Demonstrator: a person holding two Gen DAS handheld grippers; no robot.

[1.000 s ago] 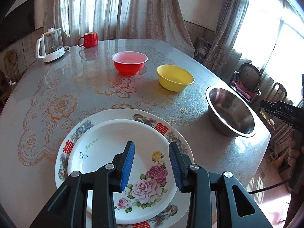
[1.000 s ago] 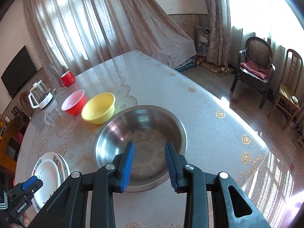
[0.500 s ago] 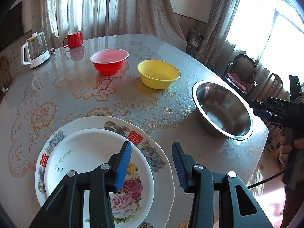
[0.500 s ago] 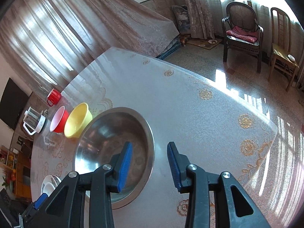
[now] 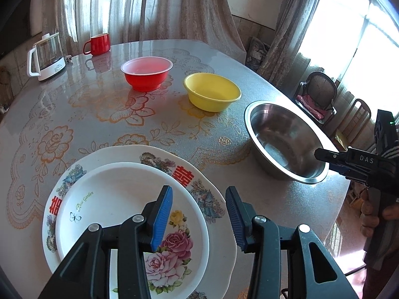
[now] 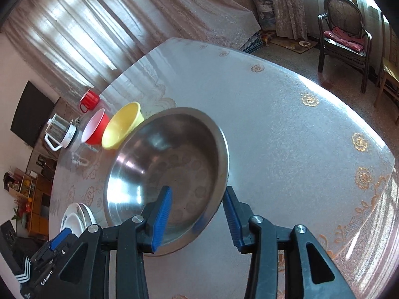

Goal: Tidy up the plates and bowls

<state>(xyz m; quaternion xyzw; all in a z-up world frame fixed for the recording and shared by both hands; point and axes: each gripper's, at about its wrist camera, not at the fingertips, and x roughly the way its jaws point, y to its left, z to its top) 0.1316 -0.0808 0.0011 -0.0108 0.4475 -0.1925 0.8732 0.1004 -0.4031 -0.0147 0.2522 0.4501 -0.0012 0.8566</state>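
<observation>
Closer now, the right gripper point(image 6: 197, 214) straddles the steel bowl's point(image 6: 159, 164) near rim, jaws wide; the left gripper point(image 5: 199, 219) gapes wide above stacked floral plates point(image 5: 119, 194).

daylight pours in through the sheer curtains point(image 5: 139, 7) and the window point(image 5: 349, 37) on the right, which blows out to plain white in the left wrist view. the glossy table point(image 6: 286, 129) throws back broad glare, and the steel bowl point(image 6: 172, 169) carries bright patches and a blue mirror of a finger pad on its rim. both views stay sharp in the middle, but bend strongly and darken to black at the corners.
</observation>
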